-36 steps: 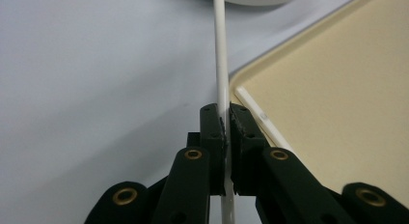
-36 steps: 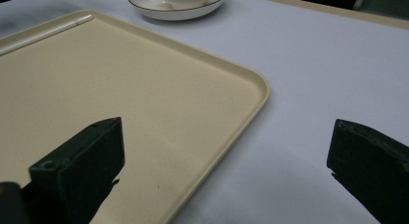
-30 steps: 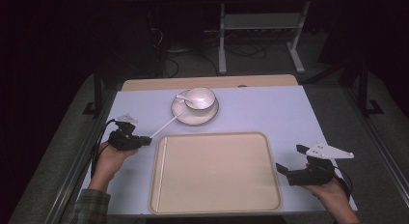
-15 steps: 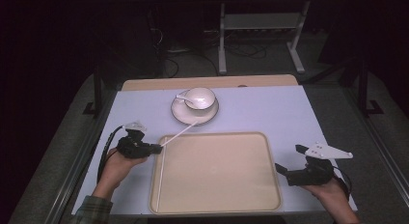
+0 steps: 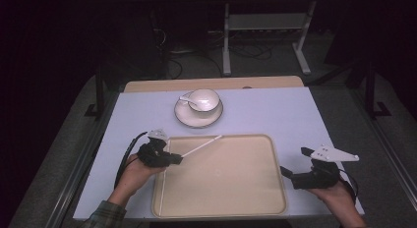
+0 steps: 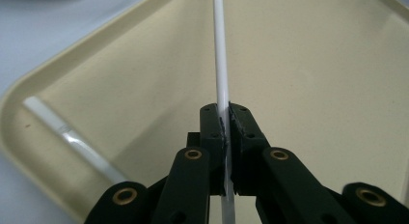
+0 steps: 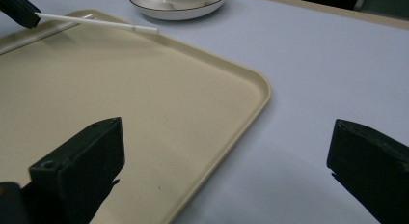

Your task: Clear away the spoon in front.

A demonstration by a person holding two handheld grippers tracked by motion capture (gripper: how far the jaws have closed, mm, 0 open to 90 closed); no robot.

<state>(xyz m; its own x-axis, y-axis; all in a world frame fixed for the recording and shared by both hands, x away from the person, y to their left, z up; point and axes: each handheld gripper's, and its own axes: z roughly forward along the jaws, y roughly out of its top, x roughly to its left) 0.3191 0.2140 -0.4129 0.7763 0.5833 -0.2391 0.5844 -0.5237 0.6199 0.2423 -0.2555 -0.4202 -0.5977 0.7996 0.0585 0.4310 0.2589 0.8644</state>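
Table's tray [image 5: 246, 188] holds one straw [image 5: 162, 188] (along its left rim).

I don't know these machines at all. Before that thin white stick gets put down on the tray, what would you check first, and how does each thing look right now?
1. Grip: the left tool is shut on the white stick. Ok.
2. Stick over the tray: most of it is; its far tip sits about at the back rim. Ok.
3. Landing spot: the middle of the tray is bare. Ok.
4. Other stick: one already lies along the tray's left edge, apart from the held one. Ok.
5. Right tool: open, at the tray's right edge, out of the way. Ok.
6. Height above the tray: cannot tell.
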